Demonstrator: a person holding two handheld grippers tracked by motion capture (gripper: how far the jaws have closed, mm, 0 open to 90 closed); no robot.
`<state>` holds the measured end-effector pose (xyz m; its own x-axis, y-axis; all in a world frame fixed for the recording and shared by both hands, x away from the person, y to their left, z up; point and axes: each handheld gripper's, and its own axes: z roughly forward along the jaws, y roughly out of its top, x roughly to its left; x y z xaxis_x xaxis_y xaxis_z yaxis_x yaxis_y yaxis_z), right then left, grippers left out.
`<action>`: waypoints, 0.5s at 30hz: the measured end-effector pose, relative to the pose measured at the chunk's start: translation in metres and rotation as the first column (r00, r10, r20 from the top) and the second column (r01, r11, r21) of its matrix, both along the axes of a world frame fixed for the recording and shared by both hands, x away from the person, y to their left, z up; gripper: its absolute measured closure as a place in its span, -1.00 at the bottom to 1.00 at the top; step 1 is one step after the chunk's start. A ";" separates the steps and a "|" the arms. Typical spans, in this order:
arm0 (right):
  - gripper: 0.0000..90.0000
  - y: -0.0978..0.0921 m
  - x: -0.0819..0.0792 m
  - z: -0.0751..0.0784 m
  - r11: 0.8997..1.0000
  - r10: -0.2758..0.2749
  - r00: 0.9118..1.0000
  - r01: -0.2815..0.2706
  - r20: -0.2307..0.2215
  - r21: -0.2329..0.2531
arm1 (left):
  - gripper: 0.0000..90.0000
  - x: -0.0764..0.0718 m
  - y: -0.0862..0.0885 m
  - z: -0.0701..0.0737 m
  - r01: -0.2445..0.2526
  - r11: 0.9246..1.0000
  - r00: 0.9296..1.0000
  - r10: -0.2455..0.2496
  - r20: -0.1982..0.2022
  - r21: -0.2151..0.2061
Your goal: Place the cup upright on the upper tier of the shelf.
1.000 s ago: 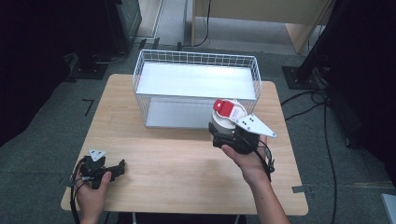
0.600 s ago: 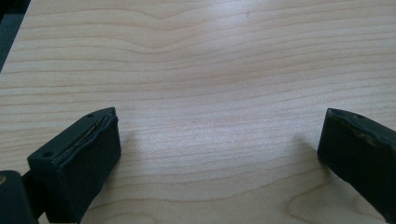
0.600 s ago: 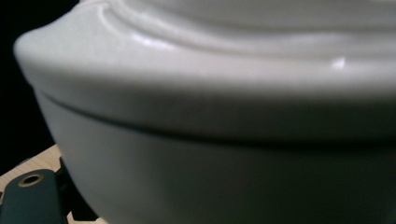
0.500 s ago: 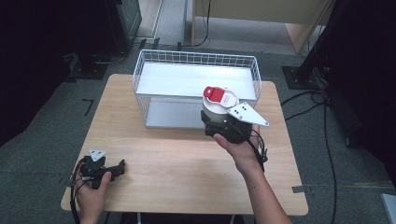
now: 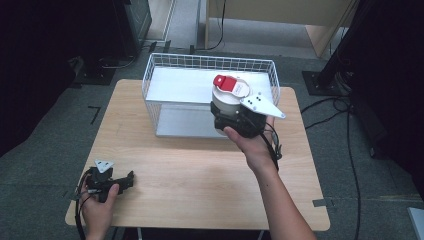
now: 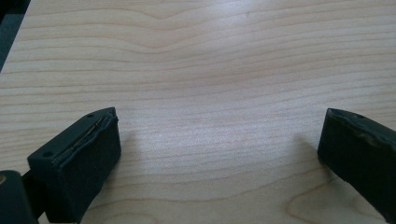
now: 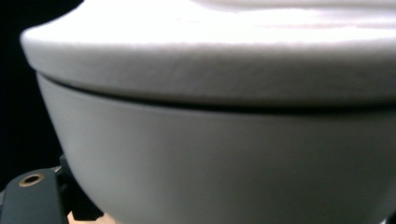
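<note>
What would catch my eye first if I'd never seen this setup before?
Probably the white canister with a red flip lid, gripped by the right gripper over the front edge of a white wire basket at the far side of the wooden table. The left gripper rests open near the table's near-left corner.

We look from the high view down and forward over the desk [image 5: 200, 180], far enough back to take in the whole top, the wire basket [image 5: 165, 75] at its far edge and the floor around it; both forearms enter from the bottom. Our left gripper view sits very low and close, facing along its 2 jaws onto bare wood grain, the same desk [image 6: 210, 70] near its front left corner. Our right gripper view is pressed almost against a white container [image 7: 224, 158], the one seen from above [image 5: 227, 97] at the basket's front rim.
</note>
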<state>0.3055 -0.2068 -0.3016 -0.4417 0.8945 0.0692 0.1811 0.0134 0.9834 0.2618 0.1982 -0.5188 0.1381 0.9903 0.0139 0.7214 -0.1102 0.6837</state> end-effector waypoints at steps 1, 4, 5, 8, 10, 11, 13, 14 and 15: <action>-0.74 0.000 0.000 0.000 1.000 0.000 1.000 0.000 0.000 0.000 | -1.00 0.000 0.000 0.000 0.000 1.000 1.000 0.000 0.000 0.000; -0.74 0.002 0.013 0.012 1.000 -0.012 1.000 0.011 0.005 0.012 | -1.00 0.000 0.000 0.000 0.000 1.000 1.000 0.000 0.000 0.000; -0.74 0.003 0.016 0.014 1.000 -0.016 1.000 0.016 0.007 0.014 | -1.00 0.000 0.000 0.000 0.000 1.000 1.000 0.000 0.000 0.000; -0.74 0.008 0.027 0.020 1.000 -0.029 1.000 0.029 0.006 0.007 | -1.00 0.000 0.000 0.000 0.000 1.000 1.000 0.000 0.000 0.000; -0.74 0.011 0.035 0.022 0.999 -0.032 0.999 0.032 0.013 -0.005 | -1.00 0.000 0.000 0.000 0.000 1.000 1.000 0.000 0.001 0.000; -0.74 0.014 0.039 0.022 0.999 -0.034 0.999 0.034 0.012 -0.006 | -1.00 0.000 0.000 0.000 0.000 1.000 1.000 0.000 0.001 0.000; -0.74 0.016 0.044 0.022 0.999 -0.036 0.999 0.036 0.016 -0.013 | -1.00 0.000 0.000 0.000 0.000 1.000 1.000 0.000 0.000 0.000; -0.74 0.018 0.048 0.021 0.999 -0.038 0.999 0.038 0.012 -0.017 | -1.00 0.000 0.000 0.000 0.000 1.000 1.000 0.000 0.001 0.000; -0.74 0.023 0.058 0.020 0.999 -0.046 0.999 0.046 0.003 -0.021 | -1.00 0.000 0.000 0.000 0.000 1.000 1.000 0.000 0.001 0.000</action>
